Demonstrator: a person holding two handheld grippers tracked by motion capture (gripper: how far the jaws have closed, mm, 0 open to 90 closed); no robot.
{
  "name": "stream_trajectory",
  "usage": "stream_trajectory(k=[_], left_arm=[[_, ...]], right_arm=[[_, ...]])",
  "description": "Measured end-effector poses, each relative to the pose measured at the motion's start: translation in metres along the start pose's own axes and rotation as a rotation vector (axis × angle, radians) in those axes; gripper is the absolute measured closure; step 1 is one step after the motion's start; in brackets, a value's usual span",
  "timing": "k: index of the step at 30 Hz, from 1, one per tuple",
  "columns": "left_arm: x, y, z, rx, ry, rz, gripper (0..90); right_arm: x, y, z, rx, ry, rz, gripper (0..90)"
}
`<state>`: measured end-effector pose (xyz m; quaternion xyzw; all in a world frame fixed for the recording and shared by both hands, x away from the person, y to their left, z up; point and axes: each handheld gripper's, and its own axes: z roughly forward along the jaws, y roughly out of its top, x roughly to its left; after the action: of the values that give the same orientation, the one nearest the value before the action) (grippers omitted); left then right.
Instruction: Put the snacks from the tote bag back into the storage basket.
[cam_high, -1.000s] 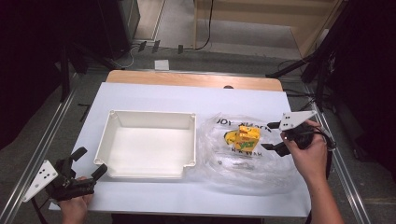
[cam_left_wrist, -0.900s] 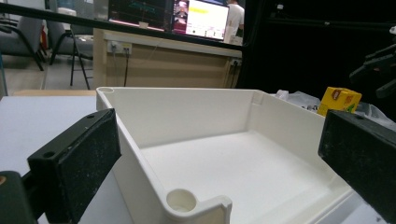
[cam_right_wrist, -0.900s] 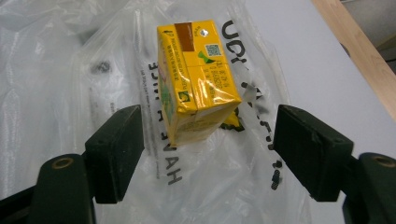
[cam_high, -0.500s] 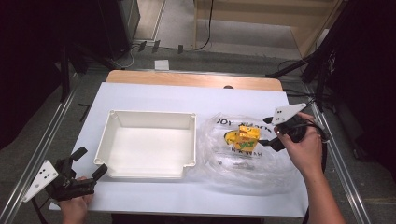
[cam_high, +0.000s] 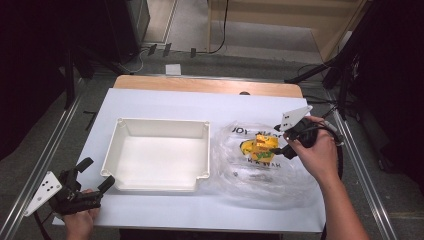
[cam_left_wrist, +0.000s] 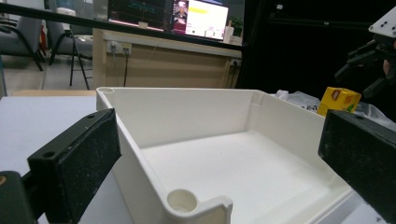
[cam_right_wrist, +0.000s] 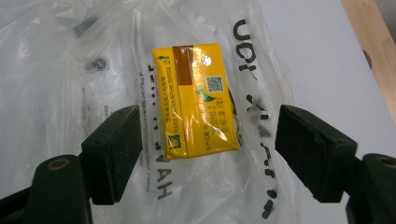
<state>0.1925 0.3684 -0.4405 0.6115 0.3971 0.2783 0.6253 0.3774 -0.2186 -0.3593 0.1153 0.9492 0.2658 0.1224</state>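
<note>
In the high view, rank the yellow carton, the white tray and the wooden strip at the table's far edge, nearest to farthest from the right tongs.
1. Yellow carton: on the clear plastic bag, just left of the right tongs.
2. White tray: farther left, mid-table.
3. Wooden strip: along the far edge; its right end rivals the tray's near corner, so ranks 2 and 3 are close.

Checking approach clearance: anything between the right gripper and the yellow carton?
Nothing visible. The right gripper is open with the yellow carton lying bare on top of the clear plastic bag, just ahead of the gap between the jaws. No film appears to cover it.
</note>
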Motion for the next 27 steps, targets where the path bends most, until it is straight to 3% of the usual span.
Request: stream_trajectory(k=[9, 14, 16, 18, 23, 27], left_arm=[[0.001, 0.000, 0.000, 0.000, -0.001, 0.001, 0.0], [0.001, 0.000, 0.000, 0.000, -0.001, 0.000, 0.0], [0.001, 0.000, 0.000, -0.001, -0.001, 0.000, 0.0], [0.001, 0.000, 0.000, -0.001, -0.002, 0.000, 0.0], [0.002, 0.000, 0.000, -0.001, -0.004, -0.002, 0.0], [0.002, 0.000, 0.000, -0.003, -0.006, -0.006, 0.0]], right_arm=[[-0.003, 0.011, 0.009, 0.058, 0.051, -0.031, 27.7], [-0.003, 0.018, 0.019, 0.120, 0.105, -0.034, 36.1], [-0.003, 0.019, 0.020, 0.131, 0.105, -0.039, 37.1], [-0.003, 0.023, 0.025, 0.180, 0.104, -0.056, 38.2], [-0.003, 0.029, 0.031, 0.218, 0.106, -0.085, 38.8], [-0.003, 0.034, 0.039, 0.283, 0.128, -0.096, 43.6]])
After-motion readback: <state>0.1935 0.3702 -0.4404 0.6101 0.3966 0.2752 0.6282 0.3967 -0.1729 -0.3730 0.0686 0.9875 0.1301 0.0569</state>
